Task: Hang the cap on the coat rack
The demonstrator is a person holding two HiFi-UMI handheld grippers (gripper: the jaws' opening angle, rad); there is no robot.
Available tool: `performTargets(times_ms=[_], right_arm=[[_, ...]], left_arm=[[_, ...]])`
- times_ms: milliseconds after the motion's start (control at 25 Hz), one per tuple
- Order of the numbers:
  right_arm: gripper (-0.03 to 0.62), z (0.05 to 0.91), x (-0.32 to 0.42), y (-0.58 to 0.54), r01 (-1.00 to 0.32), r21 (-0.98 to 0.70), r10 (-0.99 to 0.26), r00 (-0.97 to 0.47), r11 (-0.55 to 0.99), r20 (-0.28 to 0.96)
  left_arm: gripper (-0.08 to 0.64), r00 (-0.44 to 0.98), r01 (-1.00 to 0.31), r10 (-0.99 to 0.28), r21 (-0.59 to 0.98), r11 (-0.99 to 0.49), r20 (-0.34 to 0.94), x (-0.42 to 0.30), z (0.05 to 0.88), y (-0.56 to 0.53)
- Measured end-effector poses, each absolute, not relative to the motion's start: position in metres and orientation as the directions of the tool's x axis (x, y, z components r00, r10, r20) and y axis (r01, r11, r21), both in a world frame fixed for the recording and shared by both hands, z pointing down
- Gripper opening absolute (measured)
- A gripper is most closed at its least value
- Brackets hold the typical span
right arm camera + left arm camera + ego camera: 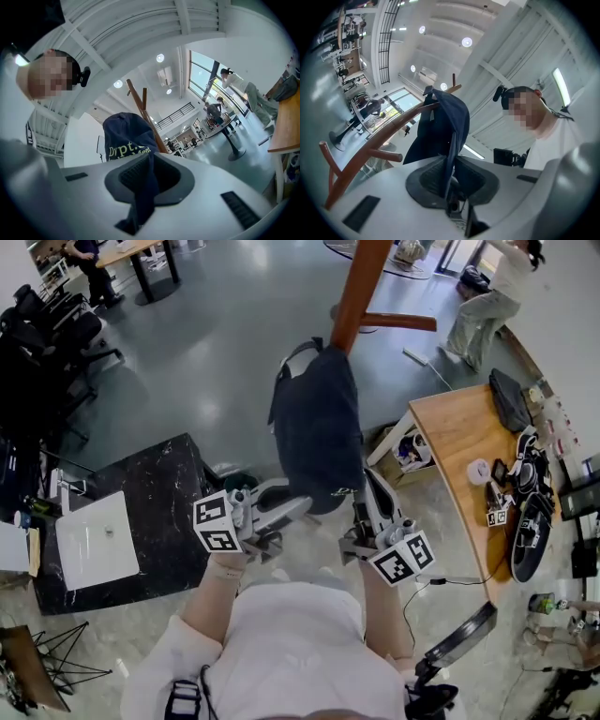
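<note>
A person in a white top holds a dark navy fabric cap with yellow lettering [314, 427] up between two hand-held grippers, against a reddish-brown wooden coat rack [359, 287]. The left gripper [302, 504] has its jaws pressed together on a thin edge of the cap [440, 126], which runs upright between the ribbed pads in the left gripper view. The right gripper [367, 486] is likewise clamped on a fold of the cap [126, 136] that fills the gap between its jaws. The cap hangs ahead of both grippers, stretched between them. Its far end meets the rack's slanting pole [379, 140], where a short wooden peg shows past the cloth; whether the cap is hooked on it cannot be told. In the right gripper view the rack's pole [140, 108] rises just behind the cap's crown. To the outside of the right gripper stands a light wooden table [459, 437] strewn with small items. To the outside of the left gripper sits a black marbled tabletop [159, 493] bearing a white square panel [94, 540].
</note>
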State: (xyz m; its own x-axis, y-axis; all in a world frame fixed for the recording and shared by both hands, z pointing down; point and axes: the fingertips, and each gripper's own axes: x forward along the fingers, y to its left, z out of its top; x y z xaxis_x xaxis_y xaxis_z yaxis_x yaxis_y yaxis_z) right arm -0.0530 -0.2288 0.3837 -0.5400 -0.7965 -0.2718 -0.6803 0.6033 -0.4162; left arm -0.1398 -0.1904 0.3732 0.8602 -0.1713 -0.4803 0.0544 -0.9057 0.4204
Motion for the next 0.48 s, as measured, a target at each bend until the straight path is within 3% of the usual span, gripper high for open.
performTargets(times_ms=[200, 480], right_arm=[[0.044, 0.41, -0.052, -0.231, -0.71, -0.424, -0.825, -0.519, 0.562, -0.225], [0.044, 0.44, -0.054, -0.233, -0.695, -0.462, -0.831, -0.511, 0.55, -0.221]], left_arm=[[0.044, 0.877, -0.051, -0.262, 0.464, -0.884, -0.402, -0.136, 0.403, -0.2], [0.087, 0.864, -0.099, -0.331, 0.516, -0.851, -0.38, -0.14, 0.436, -0.207]])
